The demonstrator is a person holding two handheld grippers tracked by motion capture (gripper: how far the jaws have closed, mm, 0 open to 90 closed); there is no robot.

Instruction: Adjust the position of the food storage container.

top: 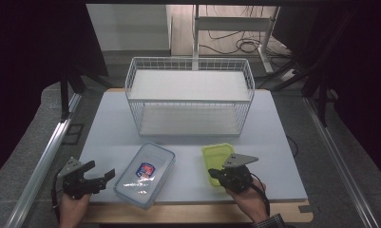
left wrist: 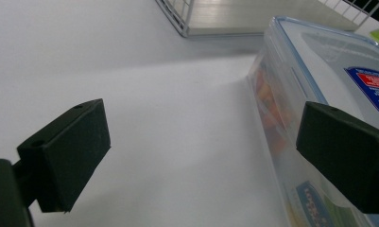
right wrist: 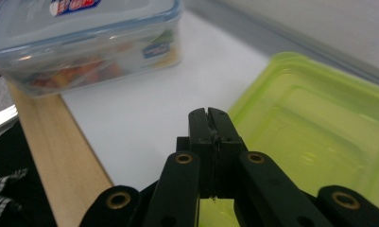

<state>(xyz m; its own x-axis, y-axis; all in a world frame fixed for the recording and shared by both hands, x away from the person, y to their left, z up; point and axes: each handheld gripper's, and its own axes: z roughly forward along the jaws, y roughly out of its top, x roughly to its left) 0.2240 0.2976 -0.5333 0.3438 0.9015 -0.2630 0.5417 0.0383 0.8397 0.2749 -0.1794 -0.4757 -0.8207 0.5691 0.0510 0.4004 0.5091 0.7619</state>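
Note:
A clear food box with a blue-rimmed lid and a red-and-blue label lies near the table's front edge, with colourful food inside. My left gripper stands open just left of it. In the left gripper view its pads are wide apart, and the box lies beside the right-hand pad. A lime-green lidless container sits to the right. My right gripper is shut at its near left rim, pads pressed together. I cannot tell whether the rim is pinched.
A white wire basket with a shelf stands at the back middle of the pale table. A wooden strip runs along the table's front edge. Metal rails flank the table, and cables lie on the floor beyond.

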